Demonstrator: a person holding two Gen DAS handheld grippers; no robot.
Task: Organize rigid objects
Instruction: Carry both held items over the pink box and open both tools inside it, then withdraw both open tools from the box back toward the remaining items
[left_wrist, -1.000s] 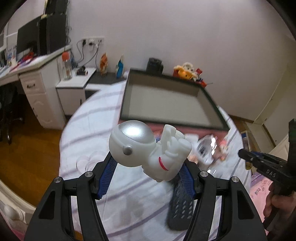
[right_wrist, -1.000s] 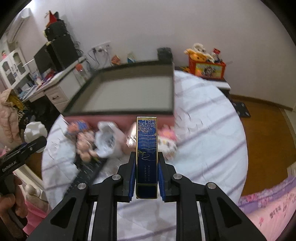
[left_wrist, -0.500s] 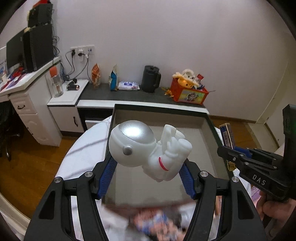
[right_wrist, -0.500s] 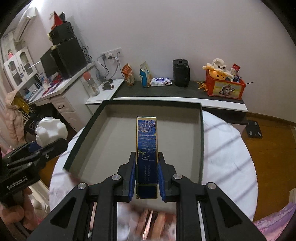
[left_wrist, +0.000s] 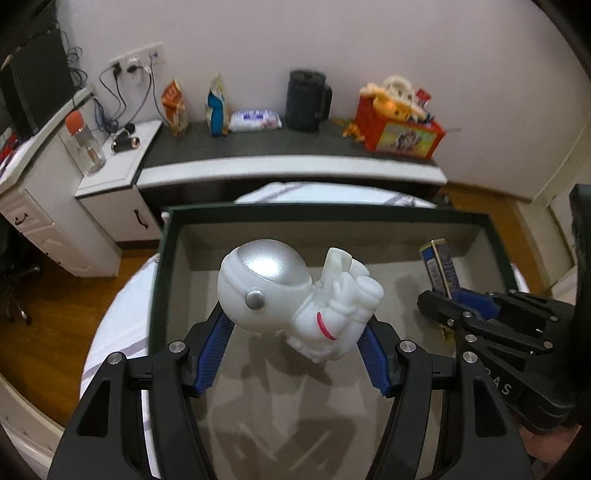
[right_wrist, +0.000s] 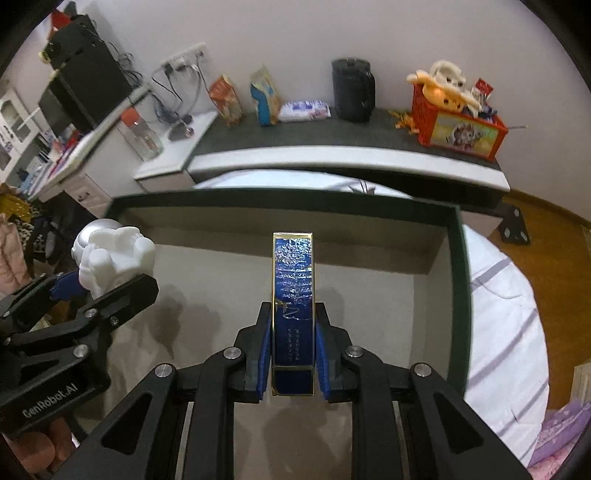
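Your left gripper is clamped on a white astronaut figurine, pinched across its helmet on one side and its legs on the other, and holds it in the air over the near-left part of the open storage box. The figurine looks like hard, glossy moulded plastic or resin: probably light, stiff and slick, and its rounded helmet gives the pads little flat surface, so it could swivel or slip. A hold lower across the torso would likely sit firmer. Its thin arms and backpack may chip if dropped, so lower it close to the floor of the box before you let go.

Your right gripper is closed narrowly on the lower part of a slim blue carton with gold edging, flat faces against the pads, standing upright over the middle-right of the same box. It looks rigid and light, though cardboard may dent under a hard squeeze. The box itself holds nothing that shows and rests on a white striped tablecloth.
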